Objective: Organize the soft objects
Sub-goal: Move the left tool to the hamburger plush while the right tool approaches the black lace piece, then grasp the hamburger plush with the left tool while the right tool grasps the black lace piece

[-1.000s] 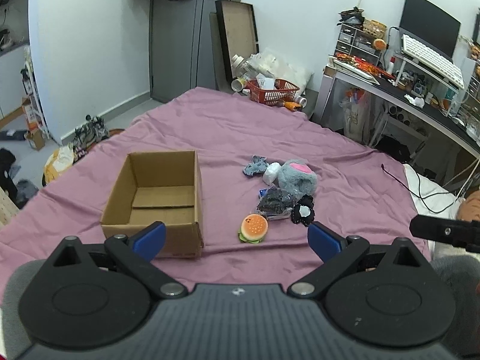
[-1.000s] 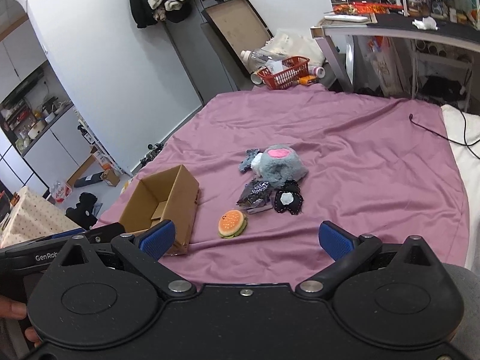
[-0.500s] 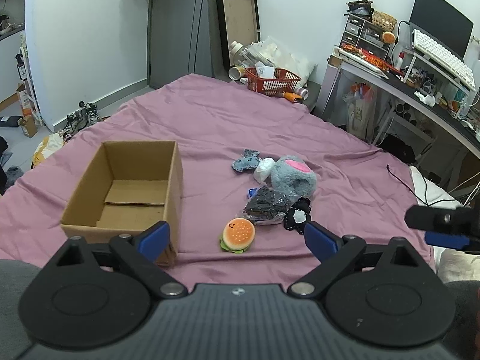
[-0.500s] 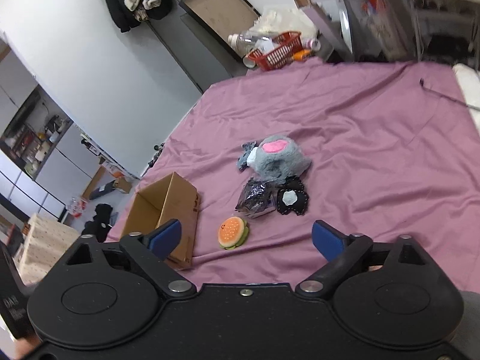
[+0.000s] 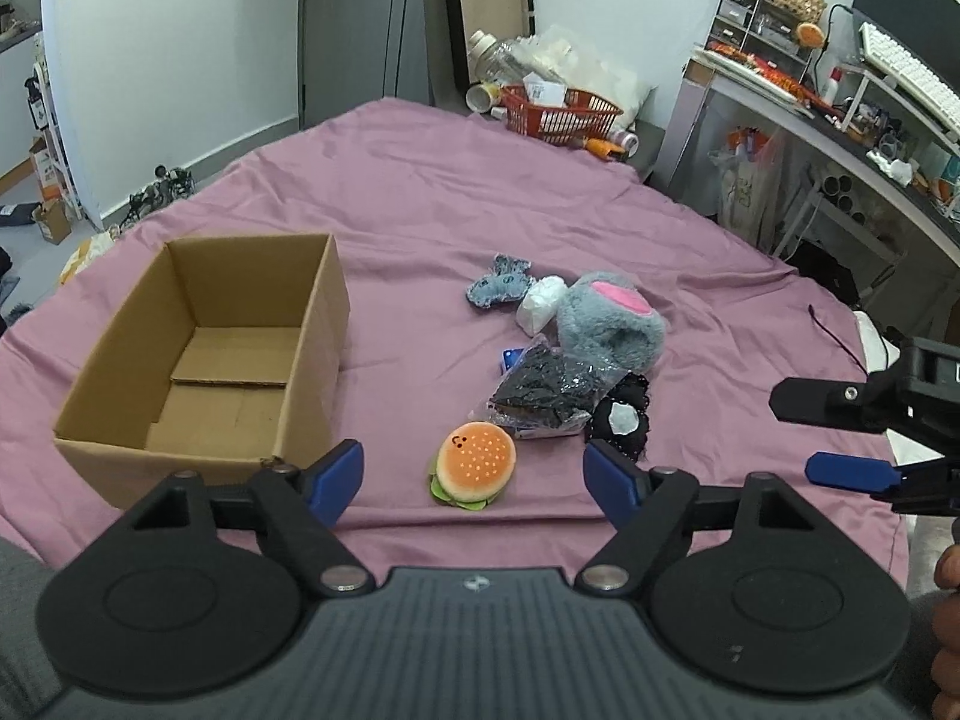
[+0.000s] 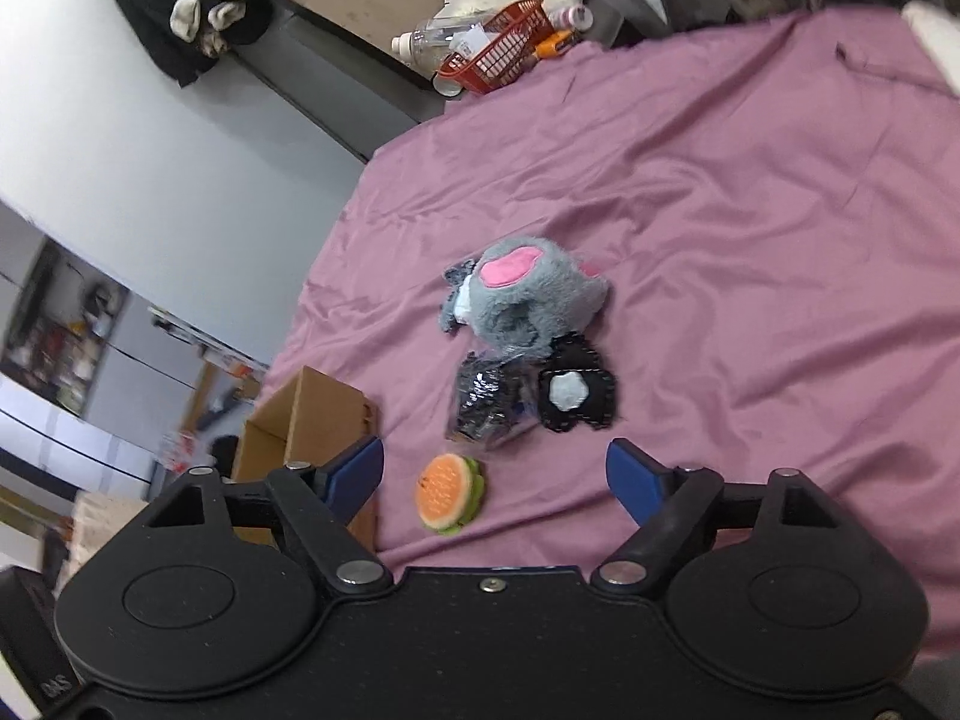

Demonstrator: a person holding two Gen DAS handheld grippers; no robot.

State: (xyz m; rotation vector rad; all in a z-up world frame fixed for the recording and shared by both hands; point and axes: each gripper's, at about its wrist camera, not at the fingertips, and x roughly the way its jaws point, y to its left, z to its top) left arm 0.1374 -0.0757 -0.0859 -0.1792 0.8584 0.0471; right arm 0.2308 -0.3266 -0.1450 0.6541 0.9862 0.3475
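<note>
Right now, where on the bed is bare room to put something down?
Bare sheet lies between the cardboard box and the burger plush, and beyond the grey plush toward the red basket. The toy cluster is crowded.

Cardboard box (image 5: 204, 360) left of burger toy (image 5: 475, 470), plush pile (image 5: 609, 324) behind.

A lived-in bedroom: purple-sheeted bed (image 5: 420, 192), cluttered computer desk (image 5: 852, 138), clothes hanging on the door (image 6: 192, 18).

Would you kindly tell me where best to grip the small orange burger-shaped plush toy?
Probably across the round bun of the orange burger-shaped plush toy, coming from above with the open left gripper: it lies flat on the purple bedsheet, apart from the other toys.
</note>
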